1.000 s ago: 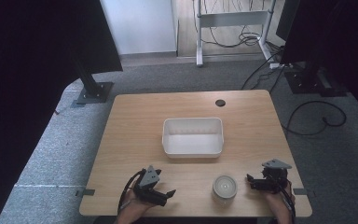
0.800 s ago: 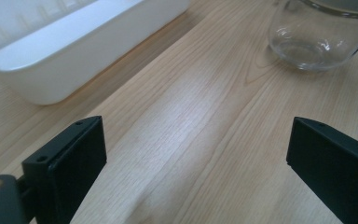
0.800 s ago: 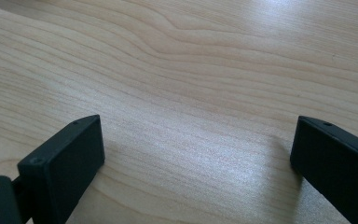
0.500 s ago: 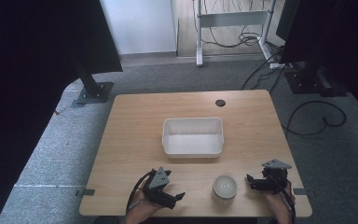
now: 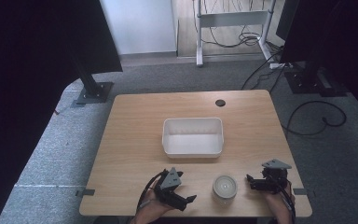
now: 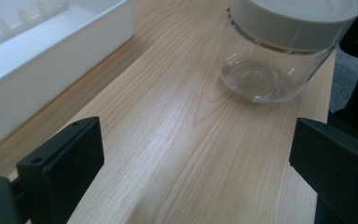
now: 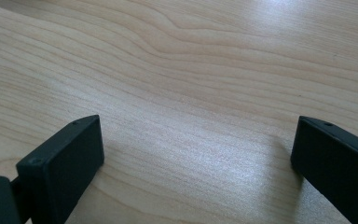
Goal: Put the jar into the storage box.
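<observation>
A clear glass jar with a white lid stands near the table's front edge, between my two grippers. In the left gripper view the jar is ahead and to the right, apart from the jaws. My left gripper is a little left of the jar, pointing toward it, open with nothing between its jaws. My right gripper sits just right of the jar, also open. Its own view has bare wood between the wide-set jaws.
An empty white rectangular bin rests at the middle of the wooden table, and its side wall lies left of my left jaws. A small round black hole marks the table's far side. Dark stands and cables are on the floor beyond.
My left gripper has shifted right along the front edge, closer to the jar. The right gripper and the jar have stayed put.
</observation>
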`<state>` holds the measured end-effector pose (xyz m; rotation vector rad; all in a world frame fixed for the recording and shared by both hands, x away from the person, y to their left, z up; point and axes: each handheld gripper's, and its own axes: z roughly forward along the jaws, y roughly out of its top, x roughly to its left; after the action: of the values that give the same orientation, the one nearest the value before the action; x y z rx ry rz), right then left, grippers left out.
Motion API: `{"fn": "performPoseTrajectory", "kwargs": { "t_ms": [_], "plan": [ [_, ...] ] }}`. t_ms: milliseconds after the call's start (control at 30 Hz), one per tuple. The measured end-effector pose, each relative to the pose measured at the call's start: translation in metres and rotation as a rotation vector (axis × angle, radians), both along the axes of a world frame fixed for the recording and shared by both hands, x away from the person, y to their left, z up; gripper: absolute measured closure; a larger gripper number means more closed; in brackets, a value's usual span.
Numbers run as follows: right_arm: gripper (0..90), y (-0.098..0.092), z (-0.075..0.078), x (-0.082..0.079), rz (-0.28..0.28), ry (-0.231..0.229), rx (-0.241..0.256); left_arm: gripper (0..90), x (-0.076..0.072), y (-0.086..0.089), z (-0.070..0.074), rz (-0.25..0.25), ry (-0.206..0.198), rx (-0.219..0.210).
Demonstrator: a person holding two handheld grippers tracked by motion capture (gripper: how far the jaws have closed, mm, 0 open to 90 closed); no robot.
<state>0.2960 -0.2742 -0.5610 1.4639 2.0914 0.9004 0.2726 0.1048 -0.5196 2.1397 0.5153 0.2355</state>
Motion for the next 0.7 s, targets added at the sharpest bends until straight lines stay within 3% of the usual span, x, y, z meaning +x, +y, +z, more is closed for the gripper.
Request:
{"fn": "performPoseTrajectory", "kwargs": {
  "t_ms": [700],
  "plan": [
    [1.8, 0.0, 0.0, 0.0, 0.006, 0.001, -0.001, 2.9, 0.0, -0.043, -0.005, -0.07, -0.014, -0.012]
  ]
}}
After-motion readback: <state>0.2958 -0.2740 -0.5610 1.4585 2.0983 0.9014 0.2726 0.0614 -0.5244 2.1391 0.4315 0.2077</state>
